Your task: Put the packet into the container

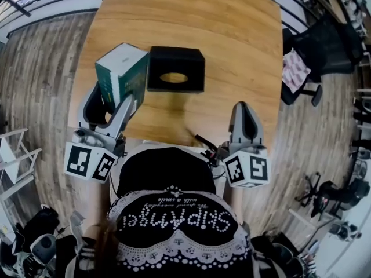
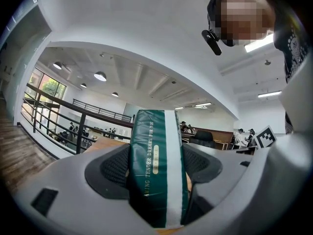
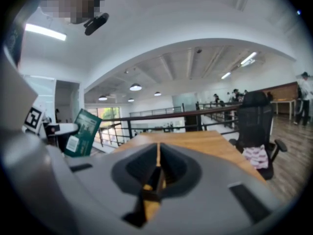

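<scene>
**What the views keep back**

In the head view, the fingers [image 1: 126,112] of the left gripper [image 1: 115,94] cover the lower part of the packet [image 1: 120,65]. The person's head [image 1: 165,169] hides the near edge of the table [image 1: 232,51], and the picture's top cuts off its far edge. What lies inside the container [image 1: 191,59], through its oval opening, cannot be told. In the left gripper view, the packet's lower end runs off the bottom edge. The print in its gold oval is too small to read.

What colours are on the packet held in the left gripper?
Dark green packet with a white stripe; clearest in the left gripper view.
</scene>
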The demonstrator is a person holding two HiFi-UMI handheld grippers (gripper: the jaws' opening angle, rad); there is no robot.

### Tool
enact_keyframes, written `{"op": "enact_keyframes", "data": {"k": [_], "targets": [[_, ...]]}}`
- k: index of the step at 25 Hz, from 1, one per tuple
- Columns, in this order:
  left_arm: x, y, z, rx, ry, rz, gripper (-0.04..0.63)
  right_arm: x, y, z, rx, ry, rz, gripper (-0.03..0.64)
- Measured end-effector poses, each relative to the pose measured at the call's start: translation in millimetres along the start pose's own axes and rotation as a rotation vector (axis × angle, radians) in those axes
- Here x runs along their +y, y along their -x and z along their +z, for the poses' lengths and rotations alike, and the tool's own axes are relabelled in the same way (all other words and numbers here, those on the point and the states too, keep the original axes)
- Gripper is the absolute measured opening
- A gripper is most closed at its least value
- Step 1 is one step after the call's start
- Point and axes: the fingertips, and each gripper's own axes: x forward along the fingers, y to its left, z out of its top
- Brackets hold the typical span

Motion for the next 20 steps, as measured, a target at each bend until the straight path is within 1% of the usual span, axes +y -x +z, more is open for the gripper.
{"op": "enact_keyframes", "data": {"k": [7,13,20], "targets": [[-3,3,2,0.0,-0.004,-0.009,0.351,-24,20,3,-0.004,0.003,-0.075,0.04],[-2,1,6,-0.009,-0.015,0.001,0.351,-23,20,9,-0.026,0.002,-0.076,0.039],[-2,1,6,-0.01,-0.016,0.001,0.351,-23,20,9,-0.025,-0.003,-0.079,0.04]]}}
